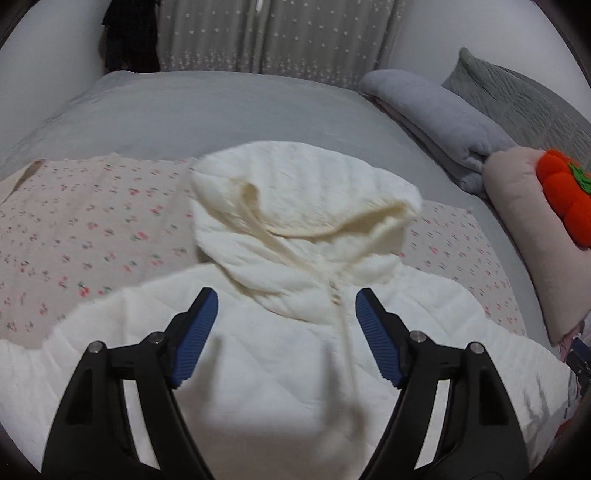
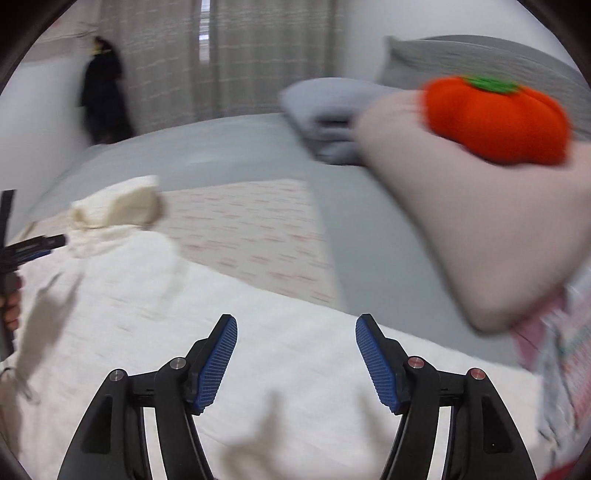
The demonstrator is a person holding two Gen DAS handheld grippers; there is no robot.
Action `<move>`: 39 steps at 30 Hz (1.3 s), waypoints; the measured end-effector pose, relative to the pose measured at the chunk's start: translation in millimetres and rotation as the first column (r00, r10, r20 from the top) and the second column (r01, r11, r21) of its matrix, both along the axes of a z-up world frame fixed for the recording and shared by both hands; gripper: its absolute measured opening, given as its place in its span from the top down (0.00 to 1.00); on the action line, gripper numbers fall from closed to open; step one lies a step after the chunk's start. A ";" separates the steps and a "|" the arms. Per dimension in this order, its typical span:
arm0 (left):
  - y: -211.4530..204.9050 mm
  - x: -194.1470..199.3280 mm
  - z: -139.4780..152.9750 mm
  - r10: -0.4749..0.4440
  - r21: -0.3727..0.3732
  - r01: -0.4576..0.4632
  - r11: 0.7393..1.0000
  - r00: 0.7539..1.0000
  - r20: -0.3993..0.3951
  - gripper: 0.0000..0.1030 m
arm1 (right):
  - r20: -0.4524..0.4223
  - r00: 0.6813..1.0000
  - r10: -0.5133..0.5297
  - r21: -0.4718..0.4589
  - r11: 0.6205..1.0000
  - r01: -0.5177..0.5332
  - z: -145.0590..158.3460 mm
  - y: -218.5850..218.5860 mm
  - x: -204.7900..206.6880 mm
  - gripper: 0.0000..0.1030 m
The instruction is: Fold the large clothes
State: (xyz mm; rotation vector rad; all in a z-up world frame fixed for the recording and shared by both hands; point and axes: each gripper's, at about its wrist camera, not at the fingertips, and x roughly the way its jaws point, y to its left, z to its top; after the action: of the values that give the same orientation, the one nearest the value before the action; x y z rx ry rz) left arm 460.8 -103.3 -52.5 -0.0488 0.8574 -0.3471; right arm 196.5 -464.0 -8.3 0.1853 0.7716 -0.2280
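Left wrist view showed your left gripper with its jaws spread wide and nothing between the blue pads, poised over the chest of the white hooded jacket. You had the jacket lying front up on the bed, its body toward the near edge and its hood pointing toward the far edge, the cream lining of the hood open to view. A drawstring ran down the chest between your two fingers. Under the jacket lay a floral sheet, which showed on both sides of the hood. Toward the right edge of the bed sat a folded grey blanket, a grey pillow behind it, and a beige cushion carrying an orange plush pumpkin. Right wrist view, blurred, showed your right gripper likewise wide open and holding nothing, over the jacket's white fabric near the bed's right side. Your left gripper appeared at the left border of that view, close to the hood. The cushion and pumpkin loomed large on the right, with the floral sheet and grey bed cover beyond. Curtains hung behind the far edge of the bed, and a dark garment hung by the wall to their left.
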 end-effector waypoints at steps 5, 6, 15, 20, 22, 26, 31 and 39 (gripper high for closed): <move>27.1 53.4 -8.2 0.058 0.034 -0.057 0.998 0.998 -0.027 0.23 | 0.036 0.994 0.106 0.071 0.992 -0.108 9.8 48.4 105.4 0.24; 25.2 61.9 -13.3 0.048 0.036 -0.046 0.998 0.998 -0.033 0.23 | 0.038 0.990 0.138 0.081 0.987 -0.141 8.6 61.7 126.3 0.22; -5.1 88.3 -51.8 -0.051 0.044 0.051 0.998 0.999 -0.014 0.23 | 0.013 0.988 0.156 0.068 0.985 -0.156 -45.7 162.2 269.4 0.22; 40.6 101.3 -64.6 0.180 -0.035 -0.180 0.983 0.984 0.003 0.69 | 0.037 0.997 -0.069 -0.164 0.984 0.075 -70.0 145.3 275.6 0.69; 53.7 109.8 -83.4 0.216 -0.072 -0.221 0.973 0.974 -0.069 0.68 | 0.004 0.994 -0.108 -0.058 0.992 0.108 -83.9 124.6 278.2 0.65; 42.7 109.4 -80.2 0.212 -0.015 -0.213 0.977 0.976 -0.043 0.64 | -0.093 0.988 -0.126 -0.018 0.992 0.125 -100.3 113.4 286.1 0.55; 28.0 86.0 -59.8 0.165 0.098 -0.163 0.982 0.986 -0.006 0.31 | -0.099 0.992 -0.083 0.025 0.996 0.086 -81.5 118.0 266.1 0.38; 77.2 9.7 -17.5 0.125 0.238 -0.118 0.964 0.992 -0.012 0.16 | -0.095 0.995 0.022 0.112 0.994 -0.011 -36.0 136.3 198.1 0.21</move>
State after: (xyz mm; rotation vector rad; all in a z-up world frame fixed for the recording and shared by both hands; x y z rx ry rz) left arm 470.5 -26.1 -70.0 0.1156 0.9133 -0.1275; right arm 394.7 -327.7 -44.3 0.2744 0.8823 -0.1794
